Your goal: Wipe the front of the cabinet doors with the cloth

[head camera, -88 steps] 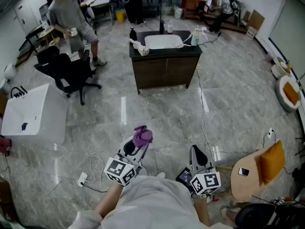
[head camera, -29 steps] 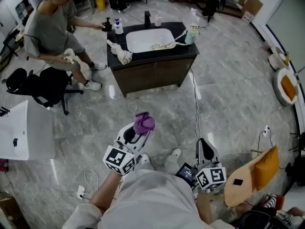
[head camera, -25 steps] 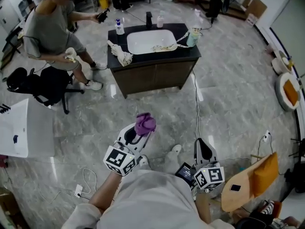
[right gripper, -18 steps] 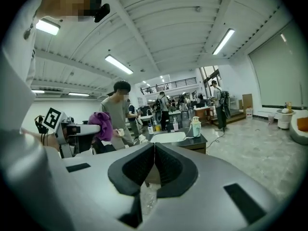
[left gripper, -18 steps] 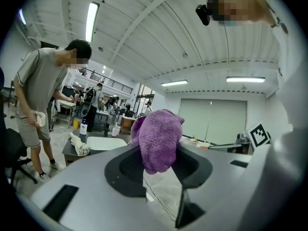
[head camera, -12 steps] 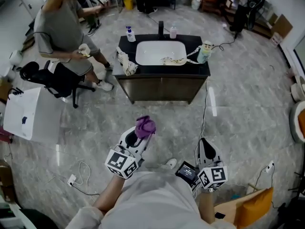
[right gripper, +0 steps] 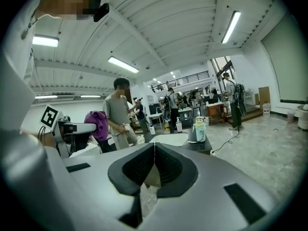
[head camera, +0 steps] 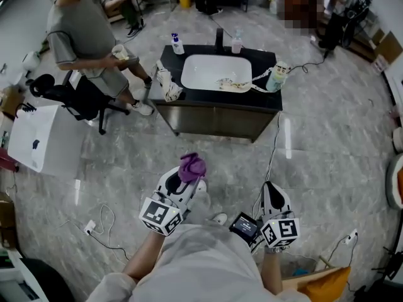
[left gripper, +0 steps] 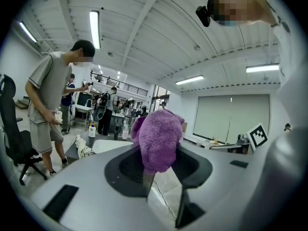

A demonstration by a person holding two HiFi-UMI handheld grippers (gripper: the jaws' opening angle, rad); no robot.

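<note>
A purple cloth (head camera: 191, 167) is bunched between the jaws of my left gripper (head camera: 184, 180), which is shut on it; in the left gripper view the cloth (left gripper: 158, 139) stands up from the jaws. My right gripper (head camera: 270, 197) is shut with nothing in it, its pads (right gripper: 153, 163) pressed together. Ahead stands a dark sink cabinet (head camera: 215, 121) with brown doors and a white basin (head camera: 216, 72), well beyond both grippers. Both grippers hang over the grey floor, some way short of the cabinet doors.
A person in a grey shirt (head camera: 85, 27) stands left of the cabinet beside a black office chair (head camera: 69, 96). A white box (head camera: 43, 137) sits at the left. Cables (head camera: 274, 145) run over the floor from the cabinet. Bottles (head camera: 177, 43) and a rag (head camera: 166, 82) are on the counter.
The view has come closer to the sink cabinet and swung a little, so it now sits nearer and more centred. Both grippers keep their pose, the left still holding the cloth.
</note>
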